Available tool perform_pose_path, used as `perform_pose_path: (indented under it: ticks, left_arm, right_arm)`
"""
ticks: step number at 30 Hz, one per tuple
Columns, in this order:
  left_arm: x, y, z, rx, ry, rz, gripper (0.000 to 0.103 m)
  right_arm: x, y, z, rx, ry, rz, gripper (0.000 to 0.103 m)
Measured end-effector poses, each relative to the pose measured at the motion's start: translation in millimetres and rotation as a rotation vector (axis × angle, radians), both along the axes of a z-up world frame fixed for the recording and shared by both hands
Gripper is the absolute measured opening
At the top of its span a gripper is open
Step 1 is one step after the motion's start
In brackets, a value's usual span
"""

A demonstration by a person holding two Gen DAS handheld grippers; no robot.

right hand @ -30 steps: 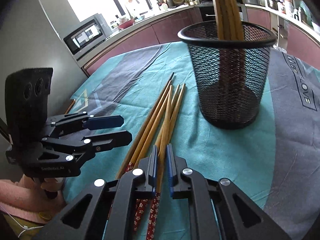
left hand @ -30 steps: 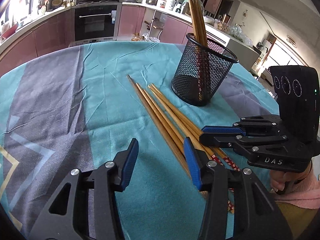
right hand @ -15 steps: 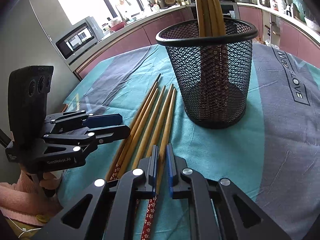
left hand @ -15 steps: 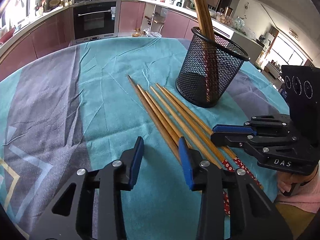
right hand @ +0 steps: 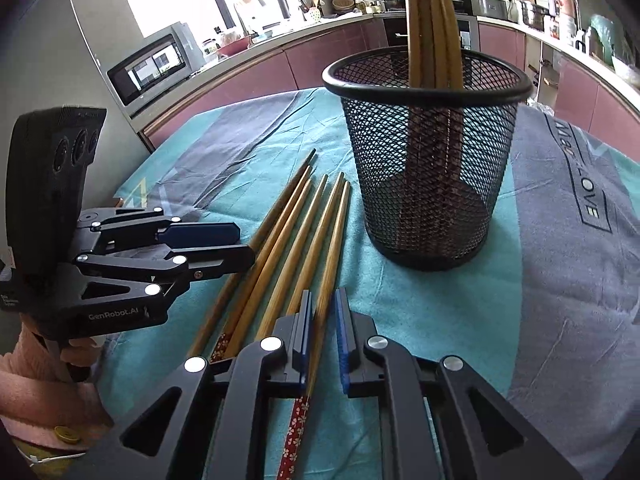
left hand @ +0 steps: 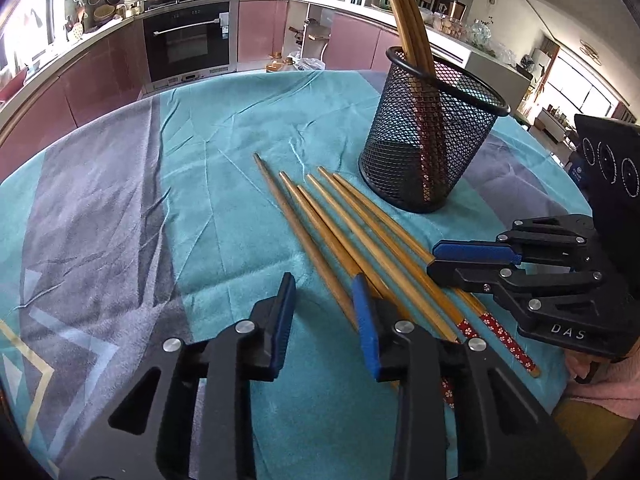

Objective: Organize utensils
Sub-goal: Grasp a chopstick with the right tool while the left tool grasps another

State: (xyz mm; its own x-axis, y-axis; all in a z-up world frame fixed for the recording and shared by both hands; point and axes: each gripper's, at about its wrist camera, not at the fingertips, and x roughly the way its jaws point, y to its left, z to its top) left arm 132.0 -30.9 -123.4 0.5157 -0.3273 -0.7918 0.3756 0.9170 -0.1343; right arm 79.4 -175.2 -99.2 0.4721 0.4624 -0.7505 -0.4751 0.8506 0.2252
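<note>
Several wooden chopsticks (left hand: pixel 340 220) (right hand: pixel 296 232) lie side by side on the teal cloth, their red patterned ends towards me. A black mesh cup (left hand: pixel 432 152) (right hand: pixel 432 184) stands just beyond them with more chopsticks (left hand: pixel 408 20) (right hand: pixel 432 20) upright inside. My left gripper (left hand: pixel 323 284) (right hand: pixel 240 244) hovers at the left edge of the bundle. Its jaws are closing with only cloth between them, and its right finger sits over the chopsticks. My right gripper (right hand: pixel 323 296) (left hand: pixel 434 258) is shut on the rightmost chopstick (right hand: pixel 333 248).
The round table's teal and grey cloth (left hand: pixel 200 160) spreads to the left and far side. Kitchen counters with an oven (left hand: pixel 186 40) and a microwave (right hand: pixel 152 64) ring the room behind. A pink sleeve (right hand: pixel 40 380) (left hand: pixel 600 384) shows behind each gripper handle.
My left gripper's jaws have narrowed beside the bundle. The right gripper has stayed around the same chopstick, and both views have tilted slightly.
</note>
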Motion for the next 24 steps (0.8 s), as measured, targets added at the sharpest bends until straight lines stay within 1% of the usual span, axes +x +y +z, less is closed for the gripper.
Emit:
perform_pose_path:
  ticks: [2,6,9,13,17,21,24]
  left_arm:
    - [4,-1,0,0.006,0.000,0.004,0.031]
    - [13,-3,0,0.015,-0.002,0.017,0.022]
    - [15,-3,-1,0.005,-0.001,0.034,0.015]
    - [13,1,-1,-0.020,-0.004,0.066,0.013]
    - [9,7,-2,-0.048,0.000,0.097,0.008]
    - [3,14,0,-0.063,0.004,0.118,0.008]
    - [-3,17,1,-0.060,0.004,0.112,0.008]
  right_arm:
    - [0,4,0,-0.025,-0.016,0.002,0.011]
    - [1,7,0,-0.038,-0.027,0.001,0.011]
    - [2,7,0,-0.031,-0.026,-0.002,0.011]
    - [3,0,0,-0.002,-0.012,-0.010,0.008]
    - [3,-7,1,0.035,-0.002,-0.019,0.006]
    - [0,-9,6,0.052,-0.011,-0.016,0.006]
    - [-1,-9,10,0.057,-0.017,-0.010,0.006]
